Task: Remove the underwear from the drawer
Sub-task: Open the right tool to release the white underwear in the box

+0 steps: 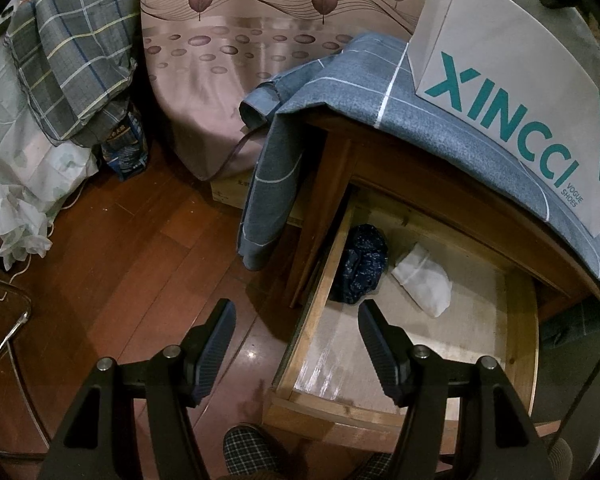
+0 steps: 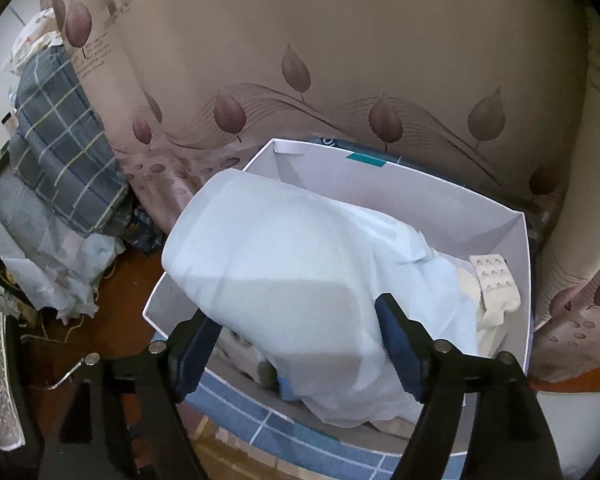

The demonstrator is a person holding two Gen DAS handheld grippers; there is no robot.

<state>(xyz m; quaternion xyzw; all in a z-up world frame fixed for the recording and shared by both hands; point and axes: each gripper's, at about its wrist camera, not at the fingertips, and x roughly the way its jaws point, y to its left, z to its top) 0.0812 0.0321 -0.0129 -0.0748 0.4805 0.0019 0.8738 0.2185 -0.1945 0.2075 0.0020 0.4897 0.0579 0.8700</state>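
A dark blue patterned bundle of underwear (image 1: 358, 266) lies at the far left of the open wooden drawer (image 1: 524, 340), near a folded white cloth (image 1: 422, 284), while the left gripper (image 1: 296, 332) hovers spread and empty, and the right gripper (image 2: 296, 330) stands spread around white tissue paper (image 2: 284, 272) in a white cardboard box (image 2: 512, 240).

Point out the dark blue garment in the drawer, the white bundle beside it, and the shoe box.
dark blue garment (image 1: 360, 266), left wrist view, middle of the crumpled fabric
white bundle (image 1: 422, 282), left wrist view, its centre
shoe box (image 1: 512, 92), left wrist view, lettered side
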